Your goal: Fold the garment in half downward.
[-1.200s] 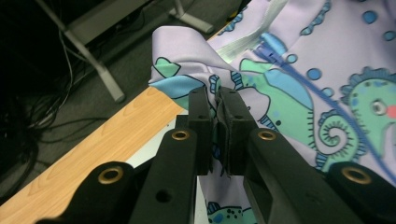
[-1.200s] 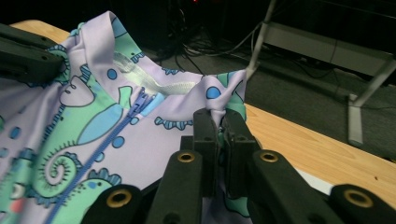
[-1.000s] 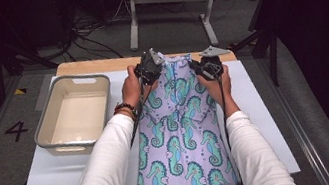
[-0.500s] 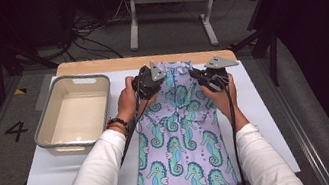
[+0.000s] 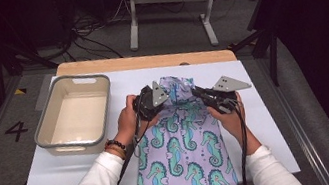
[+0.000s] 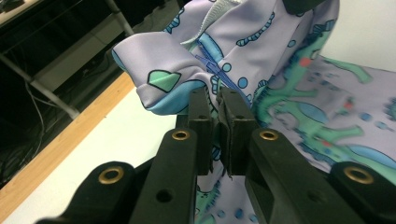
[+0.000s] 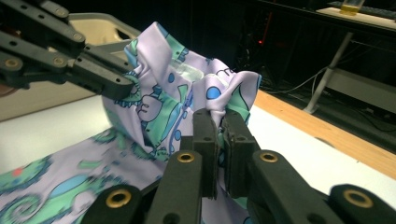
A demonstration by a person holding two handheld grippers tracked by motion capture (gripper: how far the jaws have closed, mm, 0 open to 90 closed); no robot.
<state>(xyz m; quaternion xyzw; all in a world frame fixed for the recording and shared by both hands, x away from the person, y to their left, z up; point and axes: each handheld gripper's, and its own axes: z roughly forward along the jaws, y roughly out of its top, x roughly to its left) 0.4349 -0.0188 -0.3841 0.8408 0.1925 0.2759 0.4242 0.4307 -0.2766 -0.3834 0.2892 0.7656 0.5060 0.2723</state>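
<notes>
Seahorse-print garment [image 5: 182, 150] is pinched by both shut hand-held grippers, left [image 5: 166, 97], right [image 5: 196, 92]; thin bites, slippage under tension is judged likely.

A beige tub [image 5: 75, 118] (empty) sits on the white board [image 5: 268, 120], left side.

- Garment [image 5: 181, 145]: we see smooth, thin printed cloth with a slight sheen.
- Left gripper [image 6: 217, 100] and right gripper [image 7: 219, 120]: matt black plastic, brass-coloured rivets.
- Bin [image 5: 102, 95]: smooth beige plastic.
- Table [image 5: 268, 120]: matt white top, wood far edge.
</notes>
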